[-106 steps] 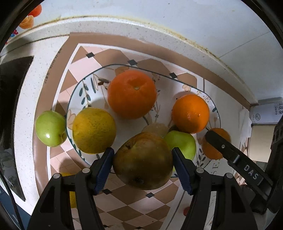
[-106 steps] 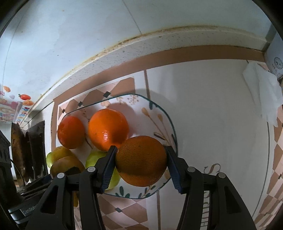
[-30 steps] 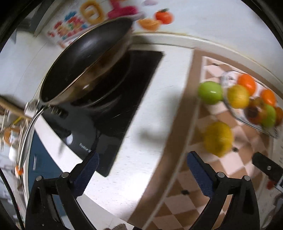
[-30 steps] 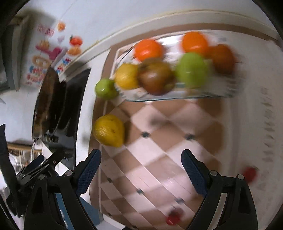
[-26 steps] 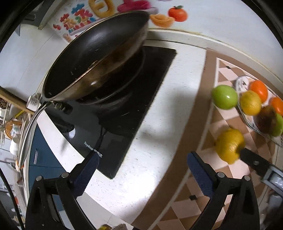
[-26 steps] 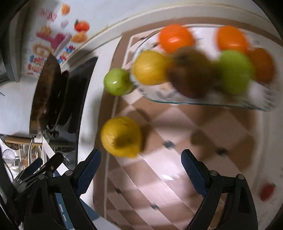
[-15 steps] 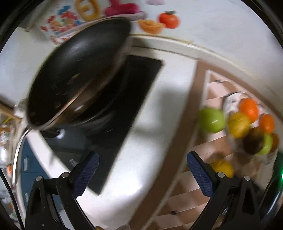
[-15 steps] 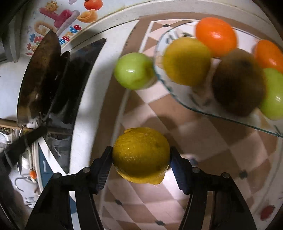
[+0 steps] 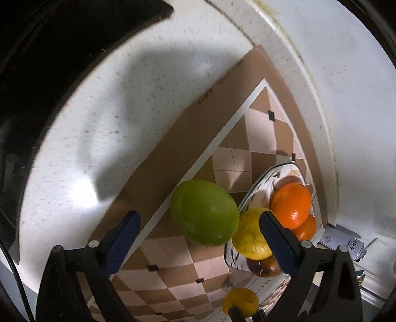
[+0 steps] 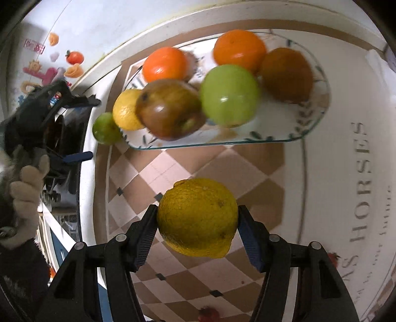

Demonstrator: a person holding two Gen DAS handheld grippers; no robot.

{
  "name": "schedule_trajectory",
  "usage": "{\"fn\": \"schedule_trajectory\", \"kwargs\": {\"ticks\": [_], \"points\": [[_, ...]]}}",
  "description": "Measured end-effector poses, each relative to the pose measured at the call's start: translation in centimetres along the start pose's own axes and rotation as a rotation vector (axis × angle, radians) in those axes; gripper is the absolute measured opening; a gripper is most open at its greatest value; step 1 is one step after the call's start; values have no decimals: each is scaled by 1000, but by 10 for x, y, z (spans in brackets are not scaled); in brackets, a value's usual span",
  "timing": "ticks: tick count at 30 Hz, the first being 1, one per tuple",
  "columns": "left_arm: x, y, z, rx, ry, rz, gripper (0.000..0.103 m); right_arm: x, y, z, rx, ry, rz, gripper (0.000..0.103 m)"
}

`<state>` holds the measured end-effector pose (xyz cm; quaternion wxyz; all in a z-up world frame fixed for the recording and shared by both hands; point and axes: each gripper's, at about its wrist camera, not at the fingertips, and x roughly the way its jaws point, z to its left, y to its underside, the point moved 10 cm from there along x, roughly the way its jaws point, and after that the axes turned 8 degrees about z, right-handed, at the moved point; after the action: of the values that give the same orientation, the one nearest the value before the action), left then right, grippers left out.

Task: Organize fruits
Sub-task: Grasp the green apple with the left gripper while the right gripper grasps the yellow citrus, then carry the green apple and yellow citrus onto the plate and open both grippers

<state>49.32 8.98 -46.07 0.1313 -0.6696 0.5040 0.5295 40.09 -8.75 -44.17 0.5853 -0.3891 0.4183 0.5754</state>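
A patterned glass plate (image 10: 319, 116) holds several fruits: two oranges, a brown orange, a green apple (image 10: 230, 95), a brown apple (image 10: 170, 109) and a yellow citrus (image 10: 125, 111). A loose green apple (image 9: 204, 213) lies on the mat just left of the plate (image 9: 257, 188). My left gripper (image 9: 198, 240) is open, its jaws wide on either side of this apple, not touching it. My right gripper (image 10: 198, 230) is shut on a yellow lemon (image 10: 198, 218) and holds it above the mat in front of the plate. The lemon also shows in the left wrist view (image 9: 240, 306).
A checkered brown mat (image 10: 188, 168) covers the white counter (image 9: 104, 128). A black cooktop (image 9: 49, 49) lies at the left. The wall (image 10: 111, 22) runs behind the plate. A white box (image 9: 346, 245) stands at the far right. Small red bits (image 10: 208, 314) lie on the mat.
My left gripper has swung from over the cooktop to the loose green apple and now straddles it. My right gripper, shut on the lemon, has lifted it towards the plate.
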Motion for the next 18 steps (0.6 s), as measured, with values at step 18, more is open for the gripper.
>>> {"fn": "schedule_trajectory", "kwargs": {"ticks": [18], "points": [[7, 62, 27, 249, -201, -68, 56, -21, 18, -27, -26, 77, 1, 66]]}}
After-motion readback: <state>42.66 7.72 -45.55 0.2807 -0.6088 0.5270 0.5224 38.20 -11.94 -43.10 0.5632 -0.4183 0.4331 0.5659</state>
